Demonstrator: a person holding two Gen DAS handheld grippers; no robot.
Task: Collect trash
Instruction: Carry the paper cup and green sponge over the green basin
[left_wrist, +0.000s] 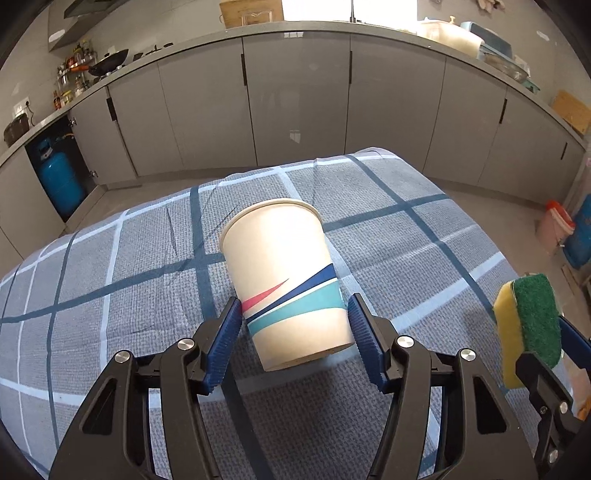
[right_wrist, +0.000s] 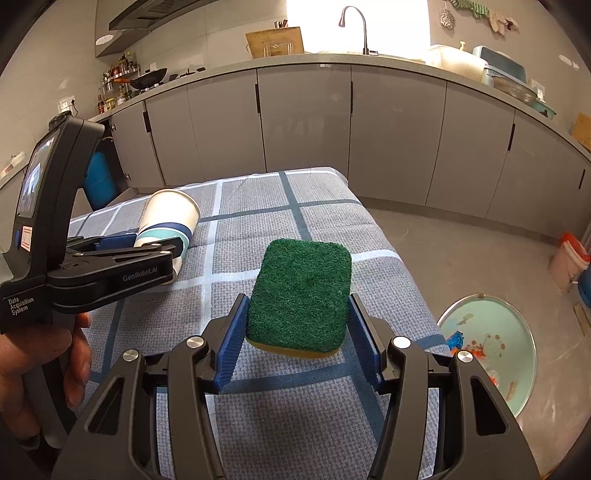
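Observation:
A white paper cup (left_wrist: 284, 280) with pink, navy and teal stripes sits between my left gripper's (left_wrist: 295, 332) blue pads, which press on its lower sides; it is tilted, mouth away from me, above the checked cloth. It also shows in the right wrist view (right_wrist: 168, 218). My right gripper (right_wrist: 295, 328) is shut on a green and yellow scrub sponge (right_wrist: 301, 295), held above the cloth. In the left wrist view the sponge (left_wrist: 532, 321) is at the far right. A light blue trash bin (right_wrist: 487, 350) with scraps inside stands on the floor to the right.
The table wears a grey and blue checked cloth (left_wrist: 110, 295). Grey kitchen cabinets (left_wrist: 295, 103) run behind it. A blue gas cylinder (left_wrist: 61, 181) stands in an open cabinet at left. A pink bucket (right_wrist: 567, 258) is on the floor at right.

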